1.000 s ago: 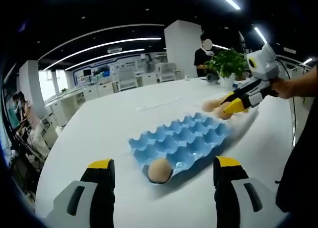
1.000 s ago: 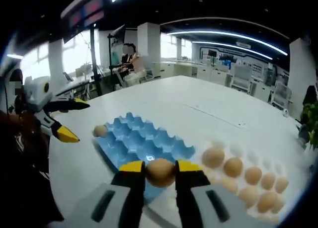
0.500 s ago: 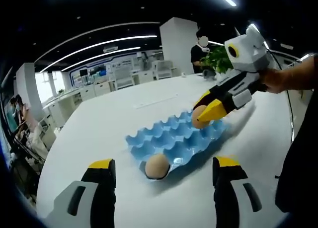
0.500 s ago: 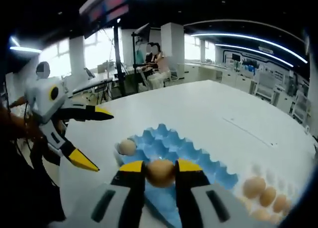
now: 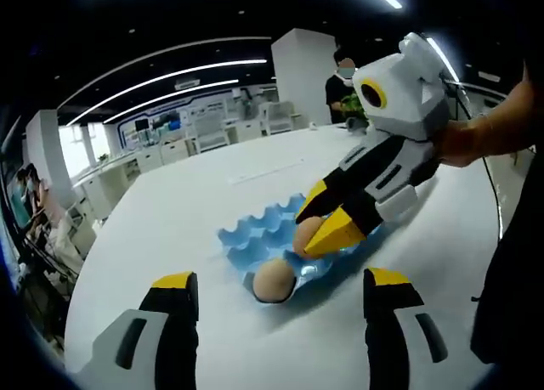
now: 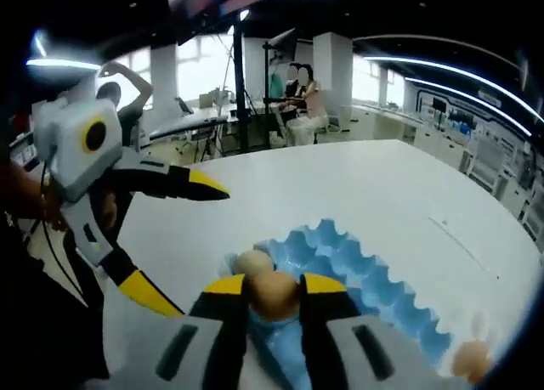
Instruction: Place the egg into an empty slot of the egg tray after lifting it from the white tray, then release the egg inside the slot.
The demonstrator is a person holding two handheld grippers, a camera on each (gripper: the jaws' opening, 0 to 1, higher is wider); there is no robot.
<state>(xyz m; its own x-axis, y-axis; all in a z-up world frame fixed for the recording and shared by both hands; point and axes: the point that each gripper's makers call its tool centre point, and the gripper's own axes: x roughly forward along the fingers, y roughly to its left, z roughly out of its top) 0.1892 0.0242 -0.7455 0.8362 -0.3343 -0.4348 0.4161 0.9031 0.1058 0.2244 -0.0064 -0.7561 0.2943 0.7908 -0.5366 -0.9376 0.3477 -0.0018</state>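
Note:
A blue egg tray (image 5: 272, 237) (image 6: 357, 275) lies on the white table. One brown egg (image 5: 274, 280) (image 6: 253, 263) rests in a slot at its near corner. My right gripper (image 6: 274, 296) (image 5: 316, 227) is shut on a second brown egg (image 6: 274, 291) (image 5: 307, 232), held low over the slots just beside the seated egg. My left gripper (image 5: 276, 301) (image 6: 183, 237) is open with nothing between its fingers, hovering short of the tray's near corner. Loose eggs (image 6: 470, 358) lie past the tray's far end in the right gripper view.
The white table (image 5: 187, 211) stretches far and to the left. A person (image 5: 342, 84) stands beside a potted plant at its far end. Other people (image 6: 297, 97) sit at desks behind. A hand (image 5: 463, 139) holds the right gripper.
The right gripper has carried its egg from the tray's far end to the near end, lower and close to the seated egg. The left gripper stays open and still.

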